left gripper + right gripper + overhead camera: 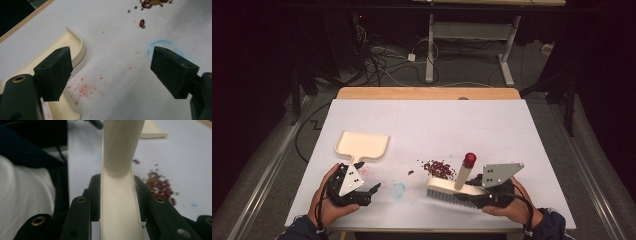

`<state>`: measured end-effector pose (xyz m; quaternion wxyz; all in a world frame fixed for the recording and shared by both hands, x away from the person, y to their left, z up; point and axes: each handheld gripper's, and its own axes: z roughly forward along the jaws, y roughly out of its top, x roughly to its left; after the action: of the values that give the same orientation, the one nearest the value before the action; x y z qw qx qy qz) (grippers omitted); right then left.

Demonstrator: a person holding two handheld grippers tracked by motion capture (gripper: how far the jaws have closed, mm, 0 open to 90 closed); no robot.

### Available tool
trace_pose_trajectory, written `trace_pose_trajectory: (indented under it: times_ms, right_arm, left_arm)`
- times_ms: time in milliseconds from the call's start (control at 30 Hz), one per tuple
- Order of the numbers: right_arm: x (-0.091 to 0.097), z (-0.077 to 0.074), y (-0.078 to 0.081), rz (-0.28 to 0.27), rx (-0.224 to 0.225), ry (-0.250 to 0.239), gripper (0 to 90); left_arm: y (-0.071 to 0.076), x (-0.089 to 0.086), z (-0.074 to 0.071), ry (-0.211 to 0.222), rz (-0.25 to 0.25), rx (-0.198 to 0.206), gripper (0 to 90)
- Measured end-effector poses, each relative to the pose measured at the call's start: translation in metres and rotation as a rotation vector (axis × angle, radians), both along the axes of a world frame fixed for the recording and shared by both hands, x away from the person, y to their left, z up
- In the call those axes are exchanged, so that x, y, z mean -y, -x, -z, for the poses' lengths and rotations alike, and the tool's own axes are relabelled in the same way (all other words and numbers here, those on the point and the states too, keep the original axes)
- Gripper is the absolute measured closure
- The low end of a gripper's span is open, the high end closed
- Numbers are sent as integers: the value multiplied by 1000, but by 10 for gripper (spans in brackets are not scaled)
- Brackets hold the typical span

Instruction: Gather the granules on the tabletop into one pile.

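Observation:
A cream dustpan (362, 145) lies on the white table (462, 125) at the left, its handle pointing toward me. My left gripper (371, 192) is open just right of that handle; in the left gripper view the handle (72, 50) runs under the left jaw, nothing between the jaws. A cream brush (452, 189) with a red-tipped handle (469, 160) stands bristles-down near the front right. My right gripper (479, 192) is shut on the brush's back (120, 205). A pile of red and green beans (439, 169) lies just beyond the brush, also seen as beans (160, 186).
Red specks (83, 88) and a blue ring stain (398, 190) mark the table between the grippers. A few stray beans (142, 23) lie left of the pile. A wooden strip (427, 93) edges the far side; cables and a desk frame (472, 35) lie on the floor beyond.

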<state>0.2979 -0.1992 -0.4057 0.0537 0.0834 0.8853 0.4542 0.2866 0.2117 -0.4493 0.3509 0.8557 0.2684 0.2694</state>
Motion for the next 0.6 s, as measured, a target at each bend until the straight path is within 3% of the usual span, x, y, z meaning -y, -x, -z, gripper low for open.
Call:
trace_pose_trajectory:
  times_ms: [133,200,600]
  right_arm:
    - [6,15,-3,-88,-41,36,673]
    - [6,22,-9,-88,-38,56,673]
    - [-8,22,-52,-87,-40,85,670]
  left_arm:
    - [-1,3,1,-5,9,-6,171]
    - [-2,3,1,-7,12,-9,171]
    - [-3,3,3,-10,14,-17,171]
